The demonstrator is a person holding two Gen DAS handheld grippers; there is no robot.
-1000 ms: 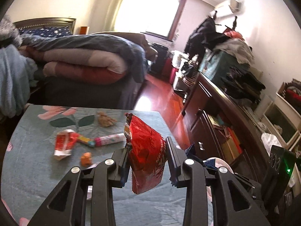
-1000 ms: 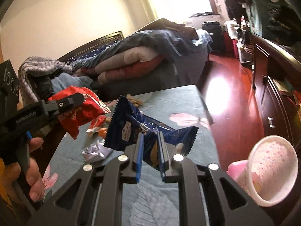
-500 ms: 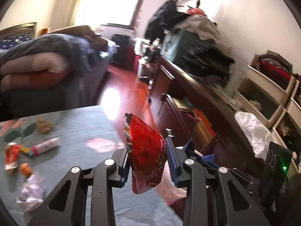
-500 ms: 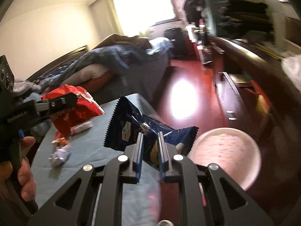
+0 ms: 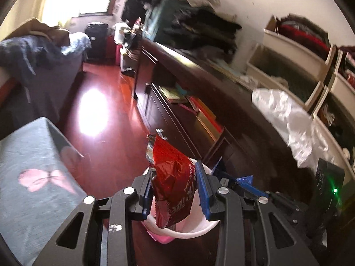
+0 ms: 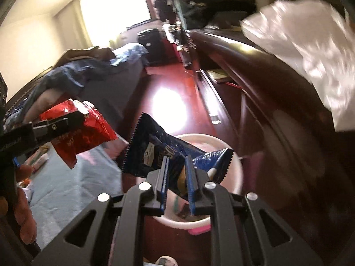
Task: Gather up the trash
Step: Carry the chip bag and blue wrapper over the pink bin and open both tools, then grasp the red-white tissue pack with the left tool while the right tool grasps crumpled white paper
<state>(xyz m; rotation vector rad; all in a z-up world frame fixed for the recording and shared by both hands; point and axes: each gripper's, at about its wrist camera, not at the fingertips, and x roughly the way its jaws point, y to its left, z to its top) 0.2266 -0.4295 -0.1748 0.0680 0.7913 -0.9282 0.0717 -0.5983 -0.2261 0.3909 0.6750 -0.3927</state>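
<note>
My left gripper is shut on a red snack bag and holds it over the pink and white trash bin on the floor. The bag hangs down into the bin's mouth. My right gripper is shut on a blue snack wrapper above the same bin. In the right wrist view the left gripper with the red bag shows at the left, beside the blue wrapper.
The teal floral table lies to the left, with small wrappers still on it. A dark wooden dresser runs along the right, with a white plastic bag on top. A bed stands at the far left across the red floor.
Both grippers swung right, away from the table, and now hover over the trash bin. Each still holds its bag.
</note>
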